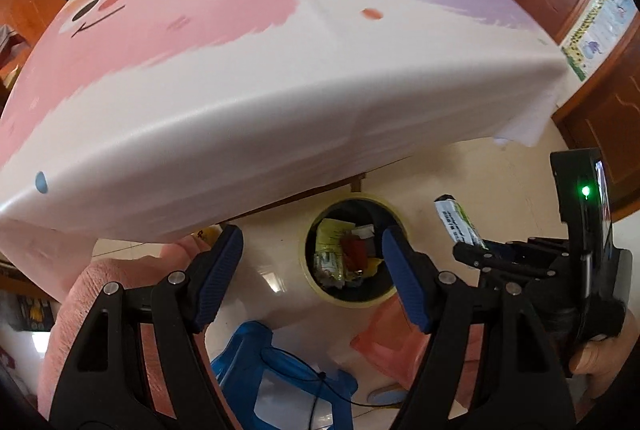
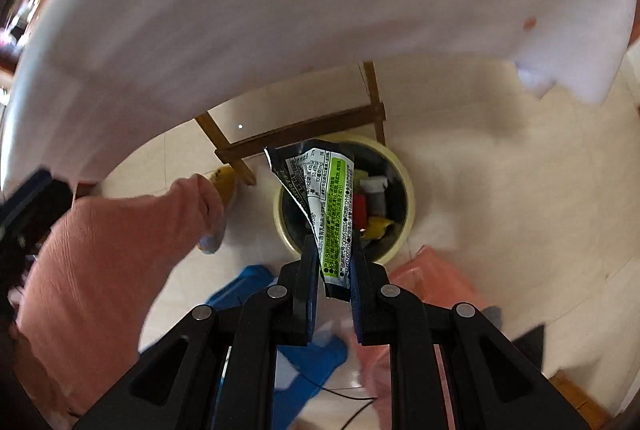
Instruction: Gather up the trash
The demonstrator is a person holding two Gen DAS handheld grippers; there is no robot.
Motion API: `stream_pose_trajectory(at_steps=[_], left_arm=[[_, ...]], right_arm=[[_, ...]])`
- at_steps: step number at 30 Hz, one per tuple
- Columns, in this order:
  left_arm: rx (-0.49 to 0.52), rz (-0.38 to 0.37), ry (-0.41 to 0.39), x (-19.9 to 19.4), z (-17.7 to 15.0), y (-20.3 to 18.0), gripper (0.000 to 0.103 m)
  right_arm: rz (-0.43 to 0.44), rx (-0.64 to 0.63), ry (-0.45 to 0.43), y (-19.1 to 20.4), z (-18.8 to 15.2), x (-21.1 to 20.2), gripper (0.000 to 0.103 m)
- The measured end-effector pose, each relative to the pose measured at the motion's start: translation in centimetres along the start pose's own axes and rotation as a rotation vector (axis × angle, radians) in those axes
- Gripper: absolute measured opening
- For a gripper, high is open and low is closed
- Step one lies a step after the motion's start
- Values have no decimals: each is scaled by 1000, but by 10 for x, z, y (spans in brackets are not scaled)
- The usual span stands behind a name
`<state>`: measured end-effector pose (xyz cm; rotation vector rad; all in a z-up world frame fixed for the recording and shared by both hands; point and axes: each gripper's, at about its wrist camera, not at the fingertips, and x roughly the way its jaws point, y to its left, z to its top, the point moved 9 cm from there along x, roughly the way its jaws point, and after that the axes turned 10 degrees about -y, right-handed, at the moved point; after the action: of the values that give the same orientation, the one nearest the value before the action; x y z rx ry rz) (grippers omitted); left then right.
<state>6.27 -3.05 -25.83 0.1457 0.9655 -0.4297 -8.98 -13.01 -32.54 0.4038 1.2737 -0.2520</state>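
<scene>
Pinching a wrapper in the right claw above the bin, left claw wide, empty.

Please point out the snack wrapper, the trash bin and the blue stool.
snack wrapper (image 2: pixel 334 206), right wrist view, on its green printed panel.
trash bin (image 1: pixel 394 212), left wrist view, on its cream rim.
blue stool (image 1: pixel 244 344), left wrist view, on its seat edge.

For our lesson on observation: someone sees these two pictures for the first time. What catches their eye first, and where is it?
First, the green and black wrapper pinched in the right gripper, pointing down over the trash bin on the floor, which already holds colourful litter. Next, the big tablecloth with pink and purple cartoon faces fills the top of the left wrist view, above the open left gripper.
</scene>
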Motion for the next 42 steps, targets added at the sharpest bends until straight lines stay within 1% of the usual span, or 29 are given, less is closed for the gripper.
stream_pose_trajectory(at_steps=[1,2,4,7,12,14,16,17,20,24,25,28,30,32,35,42], left_arm=[[5,5,2,3,-1,0,70],[12,8,-1,5,-3,-2,70],[21,13,-10,7,-2,-3,70],[33,16,-18,13,0,-6,70],[54,19,-14,20,1,-8,70],[61,19,-15,22,1,-9,70],[65,16,-19,22,1,-9,70],[67,14,-20,23,2,-9,70],[74,15,-25,24,2,-9,70],[72,20,-28,26,3,-7,70],[68,23,-27,27,4,-5,70],[59,28,-23,28,4,-3,70],[51,29,-19,30,4,-2,70],[47,35,-17,31,4,-1,70],[46,39,-12,33,2,-1,70],[42,32,23,38,-3,-1,70]], right_arm=[[-1,13,4,-2,-1,5,13],[-5,15,5,-5,9,10,13],[-22,22,4,-12,13,19,13],[-22,59,22,-18,24,33,14],[-18,46,50,-19,24,53,15],[-12,37,57,-19,31,64,20],[-8,32,55,-19,38,69,22],[-5,31,53,-18,38,72,27],[-8,28,45,-18,40,76,36],[-9,16,46,-14,41,84,37],[-9,17,45,-13,42,85,38],[-11,21,37,-13,45,83,48],[-9,27,27,-13,47,80,51],[-8,35,19,-13,50,78,57],[-10,34,3,-12,53,73,59],[8,35,-26,-7,56,59,59]])
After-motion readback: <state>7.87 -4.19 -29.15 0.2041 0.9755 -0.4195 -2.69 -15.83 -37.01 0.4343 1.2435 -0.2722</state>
